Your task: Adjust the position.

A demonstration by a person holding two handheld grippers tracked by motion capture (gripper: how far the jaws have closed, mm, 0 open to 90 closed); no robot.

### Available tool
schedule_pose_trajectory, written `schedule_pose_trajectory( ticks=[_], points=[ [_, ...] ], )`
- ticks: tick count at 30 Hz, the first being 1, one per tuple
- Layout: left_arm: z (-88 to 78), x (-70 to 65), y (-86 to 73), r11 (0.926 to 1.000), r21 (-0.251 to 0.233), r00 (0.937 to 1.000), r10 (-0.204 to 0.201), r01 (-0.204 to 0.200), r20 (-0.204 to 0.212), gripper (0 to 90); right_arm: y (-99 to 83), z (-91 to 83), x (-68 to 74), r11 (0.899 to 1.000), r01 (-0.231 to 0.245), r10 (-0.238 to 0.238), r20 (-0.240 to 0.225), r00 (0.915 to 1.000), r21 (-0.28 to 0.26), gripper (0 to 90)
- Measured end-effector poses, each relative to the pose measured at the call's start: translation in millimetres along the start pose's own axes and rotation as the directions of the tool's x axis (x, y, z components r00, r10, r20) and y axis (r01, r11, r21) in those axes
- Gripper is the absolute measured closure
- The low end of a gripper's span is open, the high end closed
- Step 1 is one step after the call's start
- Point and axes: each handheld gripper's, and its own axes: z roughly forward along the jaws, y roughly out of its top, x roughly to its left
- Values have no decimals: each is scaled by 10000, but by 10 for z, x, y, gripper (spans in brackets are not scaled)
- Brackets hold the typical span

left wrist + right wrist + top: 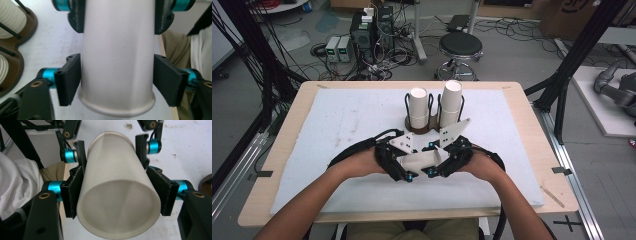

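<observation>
White foam covered my wooden table (287,165), and the grey floor behind it was full of cables and boxes. At the middle of the table, both my grippers met around one white paper cup (421,161) lying on its side in the air.

My right gripper (117,195) pressed its black pads on the cup near its open rim, so it held the cup. My left gripper (117,80) had its pads close beside the cup's other end, with a thin gap on one side, so it looked loose.

I thought a few things could go wrong. If my right gripper squeezed harder, the thin paper could bend in. If my left gripper let go too fast, the cup could tip and slip out, because just one end was held.

My hands came in from six o'clock, knuckles up, fingers wrapped on the grips, pointing at each other. At twelve o'clock stood two stacks of white paper cups (451,102) in a brown wire holder (419,127).
</observation>
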Motion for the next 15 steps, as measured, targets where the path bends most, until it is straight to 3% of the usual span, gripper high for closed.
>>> schedule_pose_trajectory(
  ticks=[2, 4, 8, 9, 10, 13, 14, 15],
  points=[
    [-25, 0, -72, 9971, -702, 9995, -296, 288, -102, 193, -31, -24, -6, 9997, -177, 177, -20, 9998, -155, 344],
    [-39, 3, -102, 9957, -869, 9994, -330, 319, -114, 191, -62, -50, -14, 9992, -323, 324, 23, 9995, -231, 343],
    [-103, 3, -231, 9797, -1848, 9965, -823, 779, -160, 190, -150, -110, -32, 9969, -627, 635, 147, 9979, -470, 343],
    [-140, 3, -296, 9677, -2314, 9940, -1078, 1002, -202, 190, -175, -124, -34, 9959, -706, 716, 152, 9973, -560, 343],
    [-140, 3, -296, 9677, -2314, 9940, -1078, 1002, -202, 190, -202, -137, -38, 9949, -775, 786, 146, 9968, -646, 342],
    [-185, -2, -381, 9460, -2977, 9899, -1403, 1282, -194, 190, -254, -160, -39, 9923, -926, 949, 243, 9952, -819, 342],
    [-201, -17, -433, 9232, -3517, 9856, -1690, 1548, -100, 190, -305, -177, -34, 9888, -1063, 1100, 302, 9935, -1049, 341],
    [-201, -17, -433, 9232, -3517, 9856, -1690, 1548, -100, 190, -329, -183, -29, 9867, -1126, 1169, 297, 9927, -1174, 341]
  ],
)
